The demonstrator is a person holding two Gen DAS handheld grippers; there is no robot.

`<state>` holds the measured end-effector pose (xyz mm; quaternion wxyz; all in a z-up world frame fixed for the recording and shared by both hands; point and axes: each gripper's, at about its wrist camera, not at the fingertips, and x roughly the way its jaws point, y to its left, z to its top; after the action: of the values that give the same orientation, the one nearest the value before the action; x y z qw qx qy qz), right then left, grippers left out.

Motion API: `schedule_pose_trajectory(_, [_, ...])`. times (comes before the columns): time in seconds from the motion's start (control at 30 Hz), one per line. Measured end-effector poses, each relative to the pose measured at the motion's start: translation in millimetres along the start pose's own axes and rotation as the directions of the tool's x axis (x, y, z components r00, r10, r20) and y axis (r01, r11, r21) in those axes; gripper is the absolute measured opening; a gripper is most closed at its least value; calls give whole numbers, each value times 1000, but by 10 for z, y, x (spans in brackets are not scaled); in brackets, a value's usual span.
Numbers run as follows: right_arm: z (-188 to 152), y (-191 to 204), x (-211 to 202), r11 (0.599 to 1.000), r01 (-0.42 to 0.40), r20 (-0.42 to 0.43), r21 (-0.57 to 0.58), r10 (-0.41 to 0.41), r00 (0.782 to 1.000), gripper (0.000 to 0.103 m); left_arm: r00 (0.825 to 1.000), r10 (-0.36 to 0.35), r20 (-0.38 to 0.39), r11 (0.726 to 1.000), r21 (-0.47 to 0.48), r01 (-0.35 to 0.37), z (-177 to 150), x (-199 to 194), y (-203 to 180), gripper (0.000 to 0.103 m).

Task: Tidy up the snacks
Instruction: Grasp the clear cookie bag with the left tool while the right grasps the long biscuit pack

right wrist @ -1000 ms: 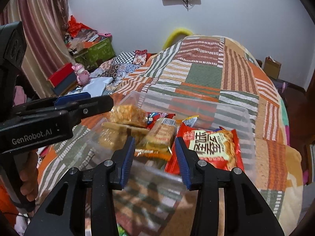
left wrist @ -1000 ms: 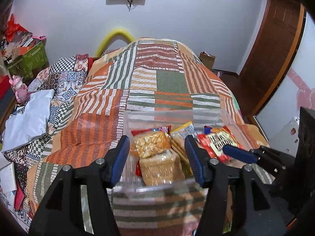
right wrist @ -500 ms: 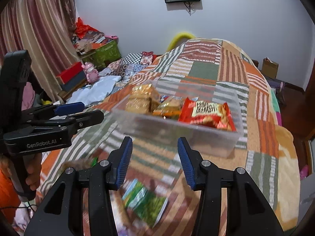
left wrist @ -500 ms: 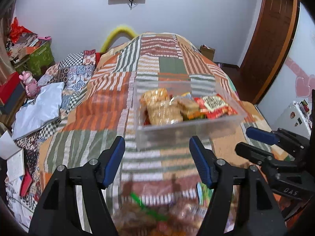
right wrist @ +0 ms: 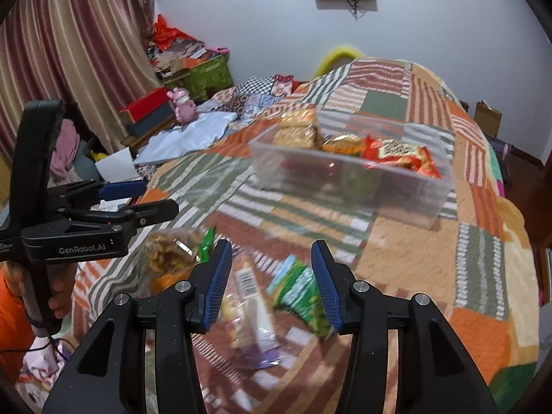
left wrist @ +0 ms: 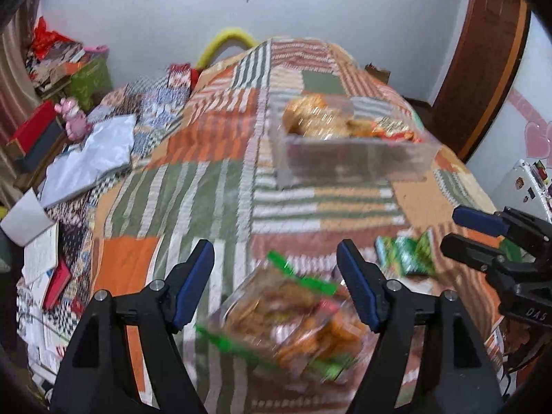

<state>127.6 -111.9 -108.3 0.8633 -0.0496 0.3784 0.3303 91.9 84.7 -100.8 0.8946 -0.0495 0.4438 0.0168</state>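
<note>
left gripper (left wrist: pixel 276 276) hung with jaws apart, just opening, nothing pressed, above a clear bag of fried snacks (left wrist: pixel 296 317) on the patchwork bedspread (left wrist: pixel 193 189). right gripper (right wrist: pixel 272 279) gaped empty over a green packet (right wrist: pixel 303 296). filled clear bin (right wrist: pixel 348 186) stood beyond.

One clear bin (right wrist: pixel 407 200), two claws (right wrist: pixel 270 277)
</note>
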Motion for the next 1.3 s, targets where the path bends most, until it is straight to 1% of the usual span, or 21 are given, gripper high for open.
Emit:
schedule_pose_trajectory(0.17, [-94, 113, 156, 1000, -22, -50, -16, 21, 999, 44, 999, 12, -42, 1000, -14, -12, -209, 42, 167, 73])
schedule_pose_trajectory(0.33, [-216, 194, 316, 999, -30, -104, -31, 27, 994, 44, 996, 11, -93, 1000, -12, -13, -400, 150, 250, 73])
schedule_pose_trajectory(0.47, [-304, 213, 413, 999, -36, -139, -34, 31, 990, 44, 992, 3, -127, 999, -35, -7, -482, 267, 299, 73])
schedule_pose_trajectory(0.57, [-335, 222, 455, 999, -21, -146, -47, 14, 989, 44, 989, -11, -148, 998, -58, 2, -506, 367, 324, 73])
schedule_pose_trajectory(0.7, [-336, 211, 505, 999, -20, -164, -47, 12, 986, 44, 988, -10, -155, 999, -54, 2, -492, 476, 314, 73])
schedule_pose_trajectory(0.83, [-357, 227, 569, 998, -25, -179, -53, 15, 984, 47, 988, -8, -152, 999, -37, 3, -461, 562, 278, 73])
schedule_pose_trajectory(0.97, [-345, 276, 633, 997, -27, -191, -73, 12, 981, 47, 989, -6, -150, 1000, -24, 2, -425, 632, 247, 72])
schedule_pose_trajectory(1.07, [-339, 315, 686, 995, -25, -202, -95, 5, 979, 47, 989, -8, -146, 1000, -24, 5, -401, 656, 233, 71])
schedule_pose_trajectory(1.13, [-330, 313, 727, 995, -37, -208, -91, 17, 978, 47, 991, -6, -137, 1000, -16, 4, -394, 661, 212, 70])
schedule_pose_trajectory(1.17, [-325, 308, 750, 995, -42, -213, -86, 23, 977, 45, 991, -3, -133, 1000, -11, 2, -392, 660, 203, 70])
schedule_pose_trajectory(1.3, [-326, 277, 782, 997, -57, -207, -60, 44, 977, 44, 995, 6, -103, 1000, 3, -6, -382, 626, 179, 62])
